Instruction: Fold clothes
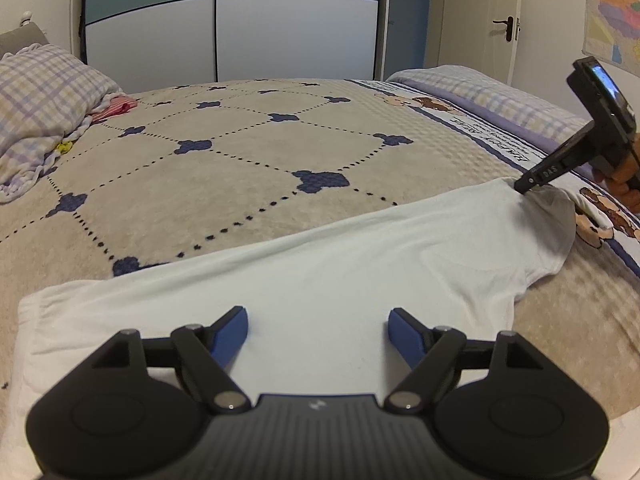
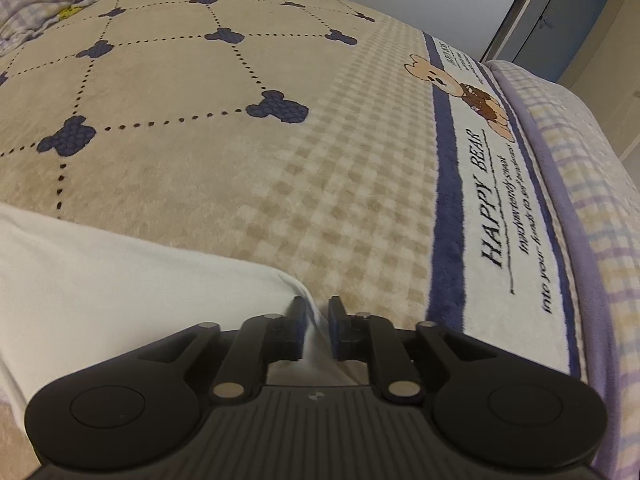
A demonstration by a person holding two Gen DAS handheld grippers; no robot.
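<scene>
Bedroom with a beige fleece blanket (image 1: 224, 168) spread over the bed, stitched in dotted diamonds with navy bear-head patches, edged on the far right by a blue-striped band reading "HAPPY BEAR" (image 2: 490, 196) beside a cartoon bear. White T-shirt (image 1: 328, 280) laid flat across the blanket, directly under and ahead of the left gripper (image 1: 319, 330), stretching away rightward to the right gripper (image 1: 524, 186). Left gripper released, blue pads (image 1: 230, 336) spread wide above the cloth with nothing pinched between them. Right gripper (image 2: 317, 322) clenched on a bunched corner of the T-shirt, fabric pulled up into a small peak between the narrow fingers, rest of the shirt trailing off to its left. Ahead of both grippers, bare blanket, nothing blocking the way. Far left of the left gripper, a rumpled purple-and-yellow checked quilt (image 1: 44, 100) with a pink striped garment (image 1: 118, 105) tucked at its edge. Beyond the bed, a wardrobe (image 1: 232, 20) with teal and white panels, a white door (image 1: 480, 16) with a dark handle, and a map (image 1: 614, 12) on the wall to the right. No containers in sight.
</scene>
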